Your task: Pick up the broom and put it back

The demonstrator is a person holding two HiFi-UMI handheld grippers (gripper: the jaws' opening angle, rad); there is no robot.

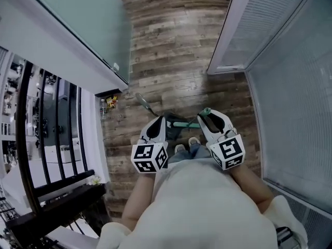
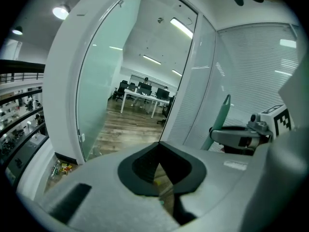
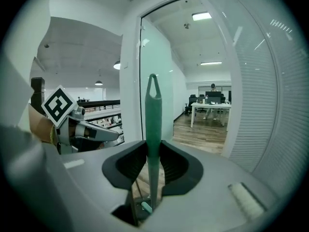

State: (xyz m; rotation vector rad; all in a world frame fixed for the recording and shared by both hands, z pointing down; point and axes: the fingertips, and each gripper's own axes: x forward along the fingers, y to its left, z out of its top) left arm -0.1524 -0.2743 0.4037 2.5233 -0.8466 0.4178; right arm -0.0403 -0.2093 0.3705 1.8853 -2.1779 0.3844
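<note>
The person's shoes (image 1: 193, 141) stand on the wooden floor (image 1: 171, 45), seen from above past a white top. Just left of the shoes is the left gripper (image 1: 157, 122). Just right of them is the right gripper (image 1: 206, 119), with the green broom (image 1: 184, 124) handle running from its tip across in front of the shoes. Further ahead and left of the shoes lie a metal-handled tool (image 1: 143, 102) and colourful litter (image 1: 110, 101), at the foot of a glass door (image 1: 78, 19).

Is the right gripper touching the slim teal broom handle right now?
Touching. The right gripper view shows the slim teal broom handle pinched on both sides between the right gripper's black pads.
</note>
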